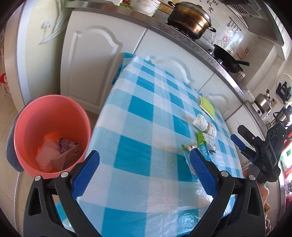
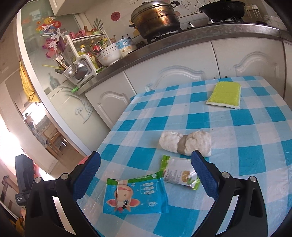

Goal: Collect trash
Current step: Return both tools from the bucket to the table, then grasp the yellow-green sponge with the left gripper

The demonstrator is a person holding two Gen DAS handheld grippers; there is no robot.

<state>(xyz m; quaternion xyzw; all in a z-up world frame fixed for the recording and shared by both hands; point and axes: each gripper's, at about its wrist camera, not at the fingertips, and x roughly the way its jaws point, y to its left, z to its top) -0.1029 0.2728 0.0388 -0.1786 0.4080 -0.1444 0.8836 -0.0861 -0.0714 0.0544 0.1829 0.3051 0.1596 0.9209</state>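
A blue wet-wipe wrapper (image 2: pixel 136 196) lies on the blue checked tablecloth (image 2: pixel 237 124), with a green and silver snack wrapper (image 2: pixel 179 174) to its right and a crumpled white wad (image 2: pixel 186 143) behind them. My right gripper (image 2: pixel 146 176) is open and empty, hovering just above the blue wrapper. My left gripper (image 1: pixel 144 173) is open and empty over the table's near left part. A pink bin (image 1: pixel 49 131) on the floor left of the table holds several pieces of trash. In the left wrist view the wrappers (image 1: pixel 202 144) and the wad (image 1: pixel 204 125) lie at the right, with the right gripper (image 1: pixel 242 140) beyond.
A yellow-green sponge (image 2: pixel 225 94) lies at the table's far side. White cabinets (image 2: pixel 173 73) and a counter with a steel pot (image 2: pixel 157 18), a black wok (image 2: pixel 222 8), bowls and a bottle rack stand behind the table.
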